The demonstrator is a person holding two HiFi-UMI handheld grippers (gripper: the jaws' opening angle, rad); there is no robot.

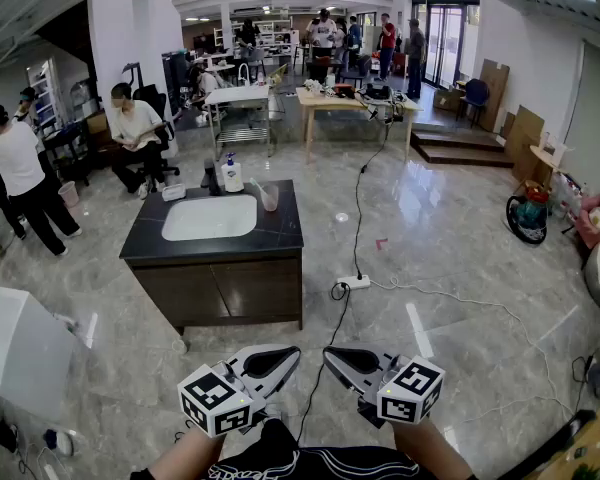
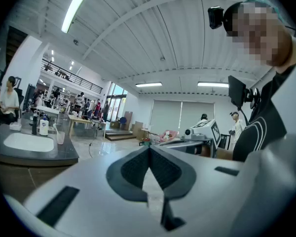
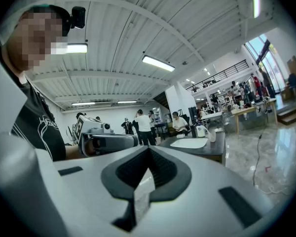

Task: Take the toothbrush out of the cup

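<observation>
Barely begun, by the look of it. Toothbrush (image 2: 55, 128) in the cup (image 1: 269, 198) on the far sink surface (image 1: 280, 230), well apart from both tools. Left tool (image 1: 294, 354) and right tool (image 1: 329, 354) clenched on nothing, low by the body. Remaining: approach, grasp, lift out.

1. No words or numbers can be read in any of the pictures.
2. The black shirt (image 1: 280, 460) at the bottom middle of the head view has white letters. They are cut off and too blurry to read.
3. The soap bottle (image 1: 232, 175) by the sink, upper left of middle, has a label too small to read.
4. The cubes (image 1: 217, 401) at the bottom show black and white squares, not letters.
</observation>
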